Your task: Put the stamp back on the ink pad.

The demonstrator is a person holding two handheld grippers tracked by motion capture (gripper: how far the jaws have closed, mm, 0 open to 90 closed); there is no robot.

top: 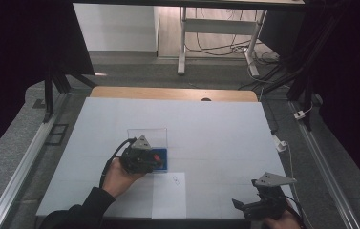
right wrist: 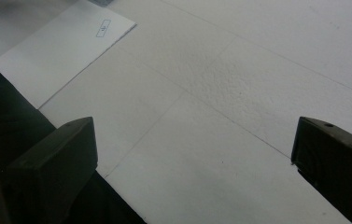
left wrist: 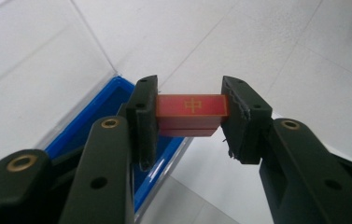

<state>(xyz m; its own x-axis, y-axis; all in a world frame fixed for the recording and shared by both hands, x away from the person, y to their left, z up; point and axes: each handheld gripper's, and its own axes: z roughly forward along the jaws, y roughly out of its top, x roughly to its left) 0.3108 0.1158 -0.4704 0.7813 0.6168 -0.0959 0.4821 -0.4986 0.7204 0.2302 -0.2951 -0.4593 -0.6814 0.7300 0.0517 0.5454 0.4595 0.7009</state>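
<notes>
Nearest me, at five o'clock on the counter (top: pixel 216 124), my right hand-held gripper (top: pixel 244 206) stands wide with nothing between its jaws. One paper sheet (top: pixel 169 195) lies at six o'clock. My left hand-held gripper (left wrist: pixel 190 109) clamps one red block (left wrist: pixel 191 106) with a gold character, just above one blue tray (left wrist: pixel 106 100) in a clear box (top: pixel 147 135).

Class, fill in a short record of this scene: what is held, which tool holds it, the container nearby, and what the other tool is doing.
held: red block with a gold character on top
holder: left tool, shut on the block's ends
container: blue tray with clear walls, below the left tool
other: right tool, open over the white table
nearby: paper sheet
</notes>
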